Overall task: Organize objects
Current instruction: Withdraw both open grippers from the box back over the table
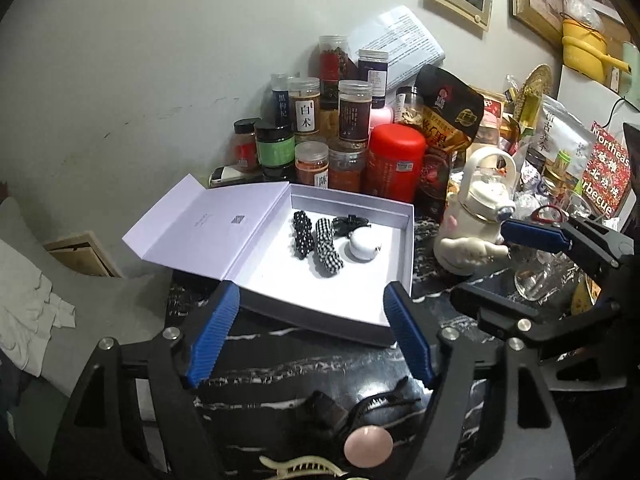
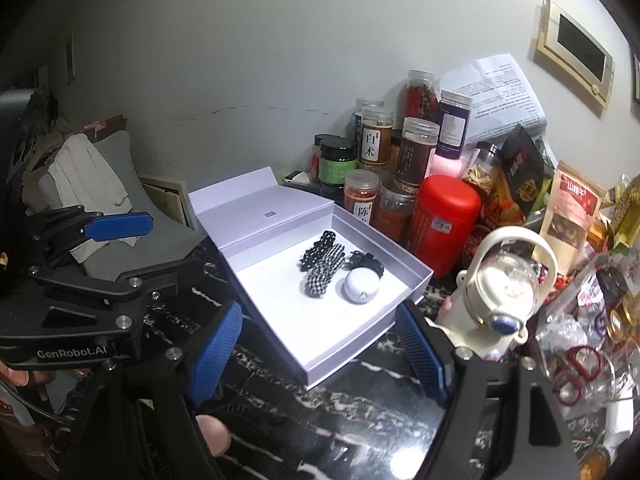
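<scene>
An open white box [image 1: 406, 248] [image 2: 416, 276] sits on the black marble table. Inside lie a polka-dot hair clip [image 1: 302, 232] [image 2: 318, 250], a checked hair clip [image 1: 328, 252] [image 2: 324, 274], a black claw clip [image 1: 352, 222] [image 2: 366, 260] and a white round object [image 1: 362, 246] [image 2: 360, 286]. My left gripper [image 1: 310, 336] is open and empty, just in front of the box. My right gripper [image 2: 320, 348] is open and empty at the box's near corner. Below the left gripper lie a black toothed clip [image 1: 384, 402], a pink round piece [image 1: 368, 446] and a cream claw clip [image 1: 300, 466].
Jars, a red canister [image 1: 394, 160] [image 2: 442, 220] and snack bags crowd the table behind the box. A white bear-shaped bottle [image 1: 478, 216] [image 2: 500, 296] stands right of the box. A grey chair [image 2: 108, 184] with cloth is at the left.
</scene>
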`<state>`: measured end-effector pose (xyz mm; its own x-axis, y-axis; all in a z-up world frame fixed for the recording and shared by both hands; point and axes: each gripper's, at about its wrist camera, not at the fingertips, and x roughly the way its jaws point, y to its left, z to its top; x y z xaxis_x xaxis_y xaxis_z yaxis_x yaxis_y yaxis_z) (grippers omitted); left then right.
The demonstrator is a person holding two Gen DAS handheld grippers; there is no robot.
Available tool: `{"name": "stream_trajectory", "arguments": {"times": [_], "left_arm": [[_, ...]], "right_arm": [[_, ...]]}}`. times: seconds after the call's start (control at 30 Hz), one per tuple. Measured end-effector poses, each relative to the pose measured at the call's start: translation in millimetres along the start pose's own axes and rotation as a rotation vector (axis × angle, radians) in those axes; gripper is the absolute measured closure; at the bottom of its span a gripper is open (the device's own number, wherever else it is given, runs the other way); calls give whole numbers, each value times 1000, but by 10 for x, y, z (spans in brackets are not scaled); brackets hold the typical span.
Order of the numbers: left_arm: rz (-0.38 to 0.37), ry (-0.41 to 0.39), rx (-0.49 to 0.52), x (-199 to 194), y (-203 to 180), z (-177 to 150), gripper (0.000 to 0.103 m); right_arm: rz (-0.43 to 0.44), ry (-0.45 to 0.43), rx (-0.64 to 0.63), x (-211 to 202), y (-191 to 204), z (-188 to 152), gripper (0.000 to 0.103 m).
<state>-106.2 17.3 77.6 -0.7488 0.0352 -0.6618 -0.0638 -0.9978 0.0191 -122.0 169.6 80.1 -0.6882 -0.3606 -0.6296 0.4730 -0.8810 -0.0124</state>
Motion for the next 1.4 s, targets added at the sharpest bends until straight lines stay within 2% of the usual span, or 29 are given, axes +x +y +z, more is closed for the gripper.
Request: {"name": "stream_trajectory", "arguments": {"times": [0.23,0.47,1.13,1.4], "left_arm": [[2,21,-28,-133,-11,-212,24],[25,39,-62,-231,-27,-500,24],[55,108,-125,-303,83,-1179,23],[54,140,-120,-248,91,-1382,23]], "right_arm": [[4,12,-7,-144,117,-183,22],[25,17,12,-229,198,-415,22],[71,85,-16,-221,546,-916,22],[90,112,-28,-173,652,-1090,22]]}}
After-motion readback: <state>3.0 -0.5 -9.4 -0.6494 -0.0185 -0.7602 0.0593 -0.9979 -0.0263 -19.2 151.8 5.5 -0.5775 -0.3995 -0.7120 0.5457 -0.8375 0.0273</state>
